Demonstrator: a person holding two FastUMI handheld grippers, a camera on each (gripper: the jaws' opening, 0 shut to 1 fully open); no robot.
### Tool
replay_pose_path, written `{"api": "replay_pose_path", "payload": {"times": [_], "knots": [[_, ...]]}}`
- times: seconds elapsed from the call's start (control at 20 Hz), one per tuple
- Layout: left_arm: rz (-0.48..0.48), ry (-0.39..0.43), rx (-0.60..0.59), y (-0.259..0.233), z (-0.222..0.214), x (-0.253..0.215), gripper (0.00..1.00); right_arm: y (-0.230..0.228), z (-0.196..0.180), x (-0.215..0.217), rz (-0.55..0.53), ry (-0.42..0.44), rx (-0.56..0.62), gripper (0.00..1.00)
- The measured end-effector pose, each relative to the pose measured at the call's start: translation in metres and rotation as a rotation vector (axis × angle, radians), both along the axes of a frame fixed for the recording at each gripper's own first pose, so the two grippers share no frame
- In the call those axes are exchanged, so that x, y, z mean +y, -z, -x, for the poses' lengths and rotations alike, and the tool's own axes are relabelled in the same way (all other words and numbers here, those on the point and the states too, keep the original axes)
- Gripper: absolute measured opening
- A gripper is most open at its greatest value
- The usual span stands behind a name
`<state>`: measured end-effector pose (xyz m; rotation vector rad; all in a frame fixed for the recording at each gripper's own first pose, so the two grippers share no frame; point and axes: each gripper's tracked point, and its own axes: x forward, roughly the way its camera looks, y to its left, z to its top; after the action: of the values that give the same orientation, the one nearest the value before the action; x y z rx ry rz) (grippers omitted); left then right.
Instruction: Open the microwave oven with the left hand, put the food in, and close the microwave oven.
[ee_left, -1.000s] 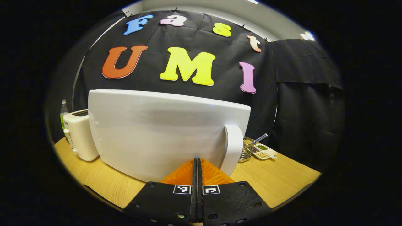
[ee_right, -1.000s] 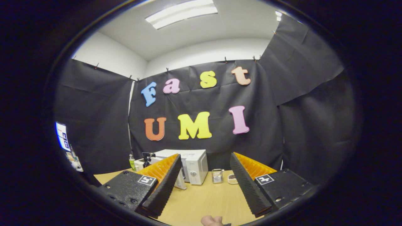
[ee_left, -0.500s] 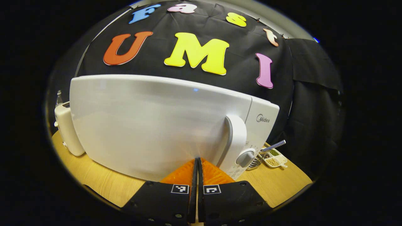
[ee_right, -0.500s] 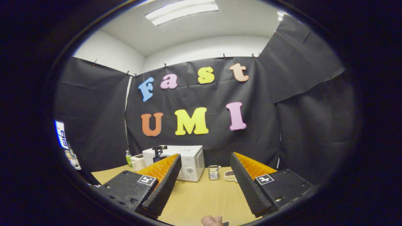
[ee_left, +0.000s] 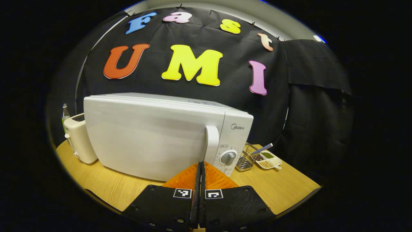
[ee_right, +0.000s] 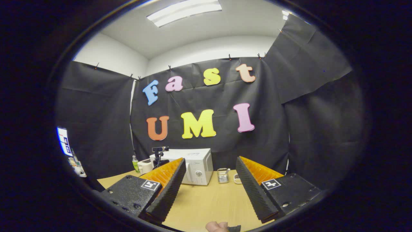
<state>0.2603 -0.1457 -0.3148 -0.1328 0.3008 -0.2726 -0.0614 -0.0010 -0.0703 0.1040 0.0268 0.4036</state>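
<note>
White microwave oven (ee_left: pixel 154 135) sat mid-frame in your left gripper view, door flush. Your left gripper (ee_left: pixel 201 167), jaws pressed together on nothing, pointed at its handle (ee_left: pixel 211 145). Your right gripper (ee_right: pixel 210 167) hung wide apart above the wooden table (ee_right: pixel 206 203).

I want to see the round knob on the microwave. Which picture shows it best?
The left gripper view: the knob is close and big, right beside the door handle. In the right gripper view the knob is only a far-off speck on the microwave.
</note>
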Motion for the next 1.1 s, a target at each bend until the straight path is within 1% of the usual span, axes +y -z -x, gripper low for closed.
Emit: {"api": "replay_pose_path", "payload": {"times": [0.1,0.2,0.25,0.3,0.35,0.4,0.45,0.55,0.6,0.65,0.7,0.75,0.9,1.0,1.1], "knots": [[-0.009,-0.005,-0.032,-0.022,0.020,0.008,0.01,0.002,0.003,0.006,-0.002,-0.002,0.006,0.99],[-0.037,-0.034,-0.062,-0.046,0.045,0.021,0.02,0.004,0.004,0.010,-0.004,0.001,0.014,0.99],[-0.054,-0.054,-0.081,-0.060,0.054,0.029,0.16,0.005,0.004,0.011,-0.004,0.006,0.020,0.99],[-0.068,-0.063,-0.095,-0.070,0.065,0.031,0.48,0.005,0.004,0.012,-0.006,0.009,0.026,0.99],[-0.075,-0.071,-0.098,-0.083,0.081,0.038,0.71,0.005,0.004,0.014,-0.006,0.012,0.030,0.89],[-0.079,-0.098,-0.107,-0.089,0.089,0.042,0.94,0.005,0.003,0.015,-0.004,0.019,0.031,0.89],[-0.087,-0.116,-0.106,-0.097,0.101,0.048,0.93,0.004,0.003,0.016,-0.007,0.024,0.030,0.99],[-0.092,-0.140,-0.104,-0.113,0.128,0.055,0.93,0.003,0.004,0.017,-0.012,0.037,0.032,1.00],[-0.087,-0.134,-0.103,-0.120,0.140,0.054,0.93,0.003,0.004,0.018,-0.014,0.039,0.033,0.89],[-0.079,-0.130,-0.112,-0.130,0.154,0.055,0.93,0.003,0.004,0.019,-0.017,0.043,0.035,0.89],[-0.074,-0.132,-0.124,-0.139,0.166,0.056,0.93,0.003,0.003,0.018,-0.021,0.049,0.039,1.00],[-0.077,-0.140,-0.134,-0.148,0.177,0.059,0.93,0.003,0.002,0.018,-0.023,0.058,0.040,1.00],[-0.136,-0.202,-0.152,-0.169,0.210,0.077,0.93,-0.003,0.001,0.015,0.000,0.100,0.028,1.00],[-0.177,-0.221,-0.171,-0.183,0.234,0.082,0.93,-0.008,0.002,0.009,0.032,0.134,0.012,1.00],[-0.183,-0.215,-0.184,-0.191,0.256,0.079,0.93,-0.015,0.005,0.010,0.043,0.149,-0.005,1.00]]}}
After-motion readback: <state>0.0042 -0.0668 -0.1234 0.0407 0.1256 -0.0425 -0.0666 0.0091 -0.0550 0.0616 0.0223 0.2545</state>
